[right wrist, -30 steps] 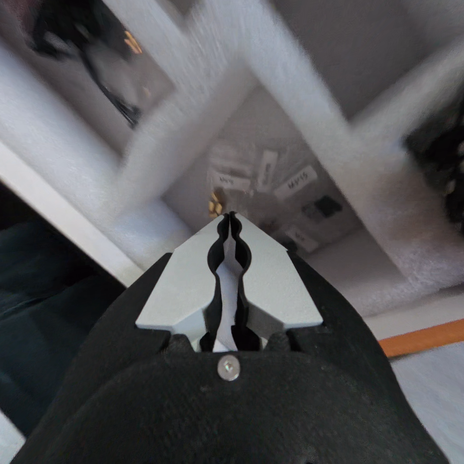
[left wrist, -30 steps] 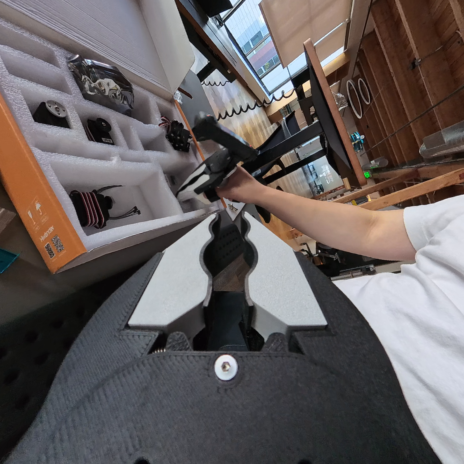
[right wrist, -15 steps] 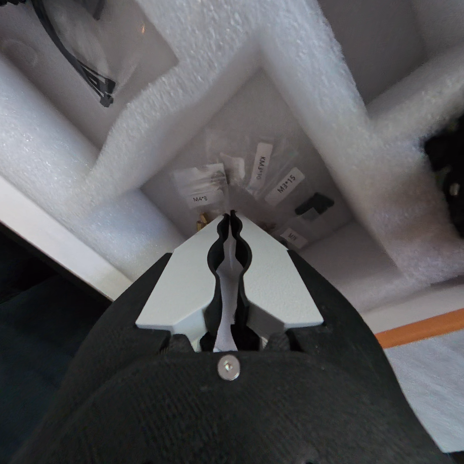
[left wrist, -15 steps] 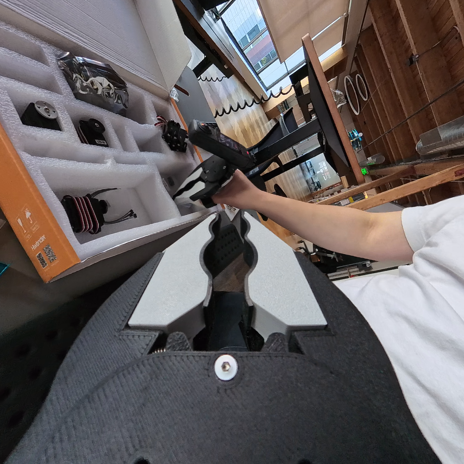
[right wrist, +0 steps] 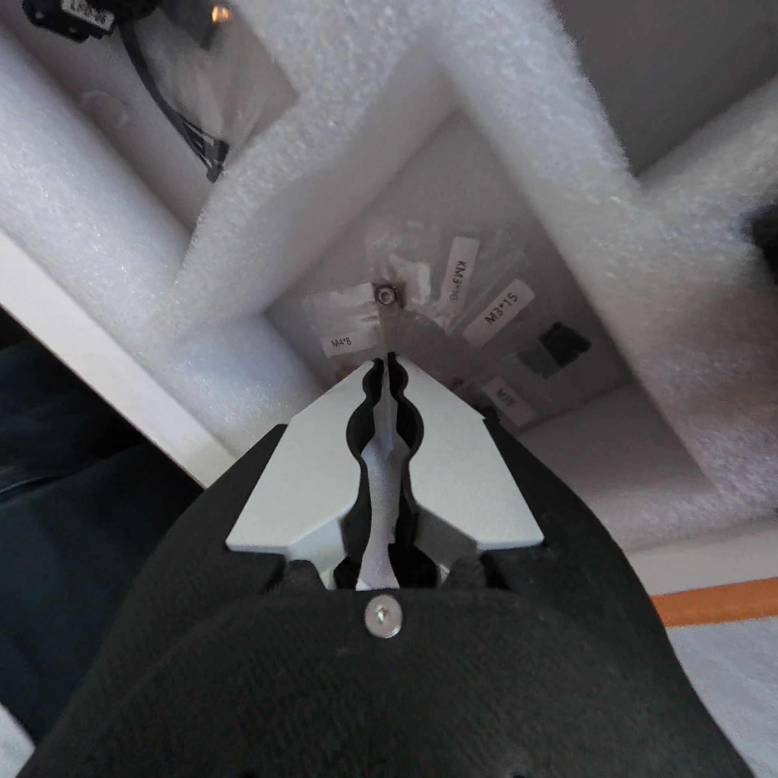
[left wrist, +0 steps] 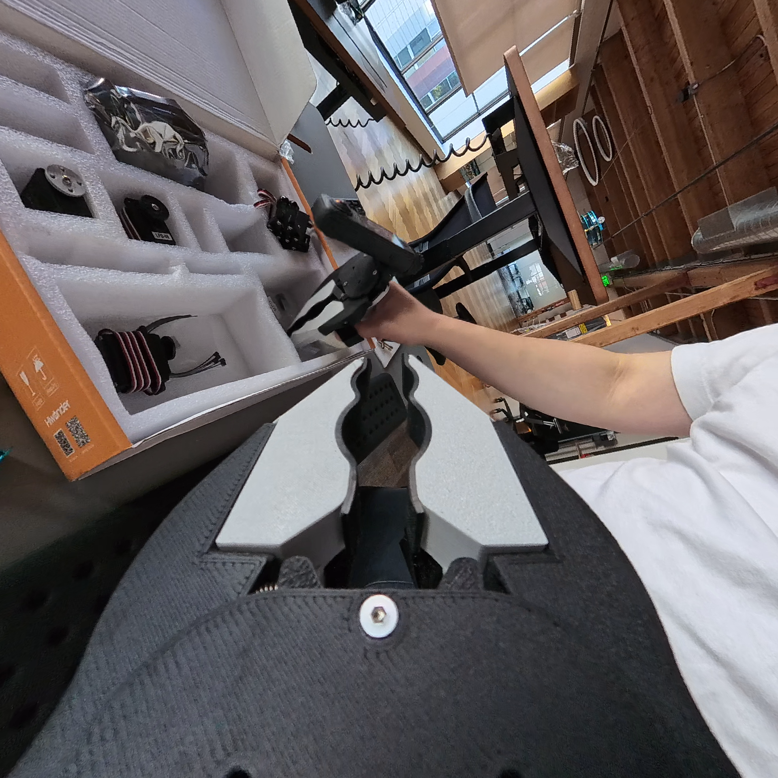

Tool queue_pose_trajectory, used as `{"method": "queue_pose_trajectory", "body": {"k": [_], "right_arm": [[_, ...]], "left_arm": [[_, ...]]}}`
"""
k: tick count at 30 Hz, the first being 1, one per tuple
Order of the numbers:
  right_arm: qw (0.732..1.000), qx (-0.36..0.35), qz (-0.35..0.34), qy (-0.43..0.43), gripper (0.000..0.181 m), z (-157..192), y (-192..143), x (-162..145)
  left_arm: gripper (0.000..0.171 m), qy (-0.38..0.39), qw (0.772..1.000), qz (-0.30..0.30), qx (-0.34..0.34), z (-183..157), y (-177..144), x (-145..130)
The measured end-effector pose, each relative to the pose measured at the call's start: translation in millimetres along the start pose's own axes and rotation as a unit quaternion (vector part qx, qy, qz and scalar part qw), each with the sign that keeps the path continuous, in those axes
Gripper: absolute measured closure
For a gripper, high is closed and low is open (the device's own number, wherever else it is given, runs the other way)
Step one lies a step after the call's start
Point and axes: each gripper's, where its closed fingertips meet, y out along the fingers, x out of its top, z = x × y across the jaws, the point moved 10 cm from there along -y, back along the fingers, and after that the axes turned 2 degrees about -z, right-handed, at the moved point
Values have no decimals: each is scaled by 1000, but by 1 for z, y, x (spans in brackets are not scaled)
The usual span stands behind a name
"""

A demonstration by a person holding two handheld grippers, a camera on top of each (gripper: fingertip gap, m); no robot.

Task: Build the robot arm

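My right gripper (right wrist: pixel 385 358) is shut, with its tips down in a white foam compartment (right wrist: pixel 484 139), right at several small clear bags of screws and nuts with white labels (right wrist: pixel 421 303). I cannot tell whether it pinches a bag. It also shows in the left wrist view (left wrist: pixel 297 328), held by a hand (left wrist: pixel 400 315) at the near corner of the open orange box (left wrist: pixel 50 337). My left gripper (left wrist: pixel 385 364) is slightly open and empty, held in the air below the box's near edge.
The box's foam insert (left wrist: pixel 168 261) holds black servos with wires (left wrist: pixel 126 362), (left wrist: pixel 54 189), (left wrist: pixel 147 219), (left wrist: pixel 290 223) and a silvery bag (left wrist: pixel 147 126). A bare arm and white sleeve (left wrist: pixel 715 421) cross the right. Desks and wooden beams stand behind. Spacing between my two grippers at the tips: around 30 centimetres.
My right gripper has moved deeper into the bag compartment, so the bags look closer and sharper. It stayed shut. The left gripper has barely moved.
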Motion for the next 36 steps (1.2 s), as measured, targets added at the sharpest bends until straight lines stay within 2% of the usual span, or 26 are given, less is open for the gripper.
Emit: {"method": "queue_pose_trajectory", "body": {"k": [4,8,11,13,15,19,22,24,26,29,31,36], "right_arm": [[997,-28,-67,24,165,-7,-19,-3],[986,-82,-143,8,163,-10,-40,-2],[977,-69,-201,9,163,-6,-53,-2],[952,-84,-295,-6,164,4,-74,-4],[926,-112,-361,-21,164,18,-93,-11],[898,-176,-402,-11,155,42,-111,-31],[865,-203,-458,5,148,64,-128,-49],[844,-225,-487,11,130,77,-142,-60],[840,-231,-490,24,112,90,-155,-70],[845,-236,-478,53,91,109,-183,-90],[837,-265,-476,62,88,121,-206,-110],[799,-340,-484,107,79,141,-260,-183]], "left_arm": [[159,3,1000,-2,2,-2,-5,1],[159,9,1000,-9,7,-7,-14,4],[159,22,999,-23,12,-17,-26,8],[158,37,999,-31,18,-26,-37,9],[158,57,997,-32,28,-33,-51,8],[156,114,990,-22,77,-35,-83,0],[155,150,982,-21,110,-30,-104,-6],[153,181,974,-23,134,-26,-115,-10],[149,214,964,-25,154,-20,-120,-14],[141,246,957,-21,153,-13,-109,-11],[133,268,954,-14,136,-14,-90,-3],[121,335,941,14,48,-55,-3,17]]}}
